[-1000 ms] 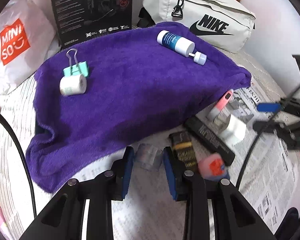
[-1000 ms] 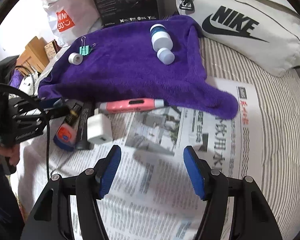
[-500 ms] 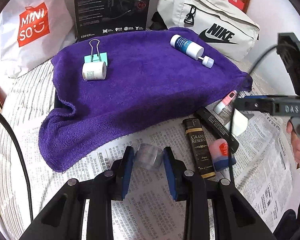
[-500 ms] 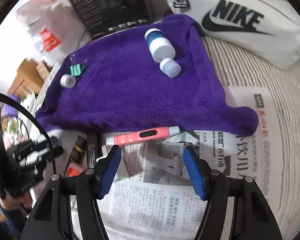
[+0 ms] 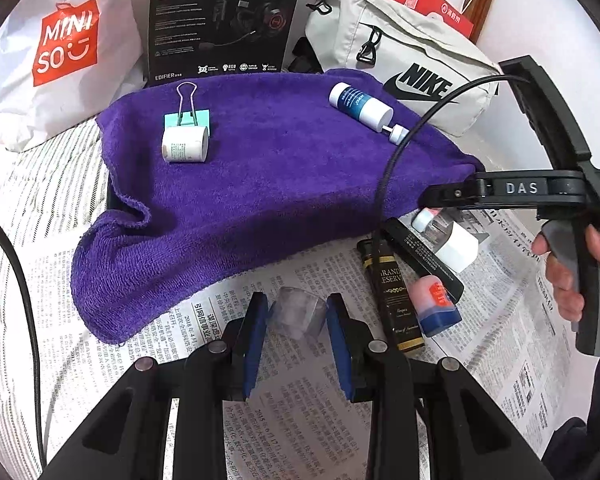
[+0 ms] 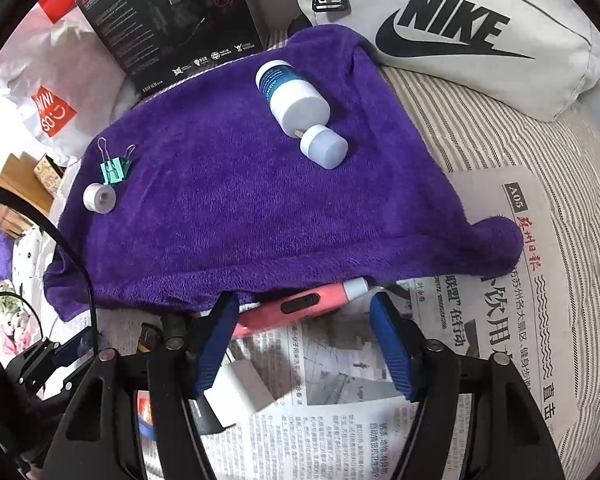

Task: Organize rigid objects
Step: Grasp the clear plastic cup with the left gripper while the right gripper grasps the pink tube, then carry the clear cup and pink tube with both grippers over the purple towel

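My left gripper [image 5: 297,312] is shut on a small clear plastic cap [image 5: 298,311] and holds it over the newspaper, just in front of the purple towel [image 5: 260,184]. On the towel lie a green binder clip [image 5: 187,116], a small white roll [image 5: 185,144] and a blue-and-white bottle [image 5: 360,106]. My right gripper [image 6: 304,316] is open, its fingers either side of a pink pen-like device [image 6: 296,308] at the towel's near edge. A white charger block [image 6: 238,392] lies just below it.
A black lighter [image 5: 394,292], a black bar [image 5: 420,256] and a red-and-blue cap [image 5: 436,304] lie on the newspaper [image 5: 308,432] to the right. A Nike bag [image 5: 400,60], a black Edifier box [image 5: 220,16] and a Miniso bag [image 5: 64,48] stand behind the towel.
My right gripper has moved forward and down until its open fingers straddle the pink device. My left gripper has stayed shut on the clear cap, lifting back slightly from the towel.
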`<state>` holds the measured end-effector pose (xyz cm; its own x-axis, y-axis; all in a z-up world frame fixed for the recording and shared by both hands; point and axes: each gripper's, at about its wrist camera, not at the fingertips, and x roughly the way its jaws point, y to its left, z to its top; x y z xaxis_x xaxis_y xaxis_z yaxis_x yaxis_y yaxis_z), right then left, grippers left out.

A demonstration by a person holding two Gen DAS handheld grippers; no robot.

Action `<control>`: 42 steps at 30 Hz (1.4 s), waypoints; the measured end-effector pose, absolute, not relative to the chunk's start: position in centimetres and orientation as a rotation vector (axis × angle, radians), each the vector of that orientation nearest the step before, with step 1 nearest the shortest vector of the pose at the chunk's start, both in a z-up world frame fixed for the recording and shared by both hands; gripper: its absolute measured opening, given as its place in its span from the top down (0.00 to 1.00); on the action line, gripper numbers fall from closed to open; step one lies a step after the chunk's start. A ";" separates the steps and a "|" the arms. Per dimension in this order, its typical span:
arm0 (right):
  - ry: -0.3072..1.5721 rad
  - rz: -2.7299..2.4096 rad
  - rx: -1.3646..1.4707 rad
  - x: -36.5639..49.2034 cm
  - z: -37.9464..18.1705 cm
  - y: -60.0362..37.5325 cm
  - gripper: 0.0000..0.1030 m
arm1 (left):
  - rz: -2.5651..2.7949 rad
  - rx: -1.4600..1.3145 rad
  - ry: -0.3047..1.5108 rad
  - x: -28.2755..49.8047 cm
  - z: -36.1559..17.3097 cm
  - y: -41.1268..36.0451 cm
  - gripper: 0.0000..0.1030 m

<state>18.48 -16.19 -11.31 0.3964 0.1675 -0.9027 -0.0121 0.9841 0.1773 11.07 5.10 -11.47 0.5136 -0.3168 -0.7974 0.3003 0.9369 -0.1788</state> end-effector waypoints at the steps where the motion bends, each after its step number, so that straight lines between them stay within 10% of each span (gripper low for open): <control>1: 1.157 0.105 0.143 18.5 -11.3 -16.0 0.32 | -0.373 -0.019 0.962 11.0 -11.5 5.1 0.71; 25: 1.179 0.145 -0.130 15.0 -11.7 -19.0 0.31 | -0.363 -0.032 0.971 11.0 -11.4 5.1 0.71; 35: 1.107 0.301 -0.256 13.5 -11.2 -17.6 0.79 | -0.317 0.016 1.003 11.2 -11.2 4.1 0.71; 42: 1.089 0.332 -0.207 13.0 -11.2 -20.0 0.80 | -0.276 0.013 1.004 11.0 -11.2 3.8 0.71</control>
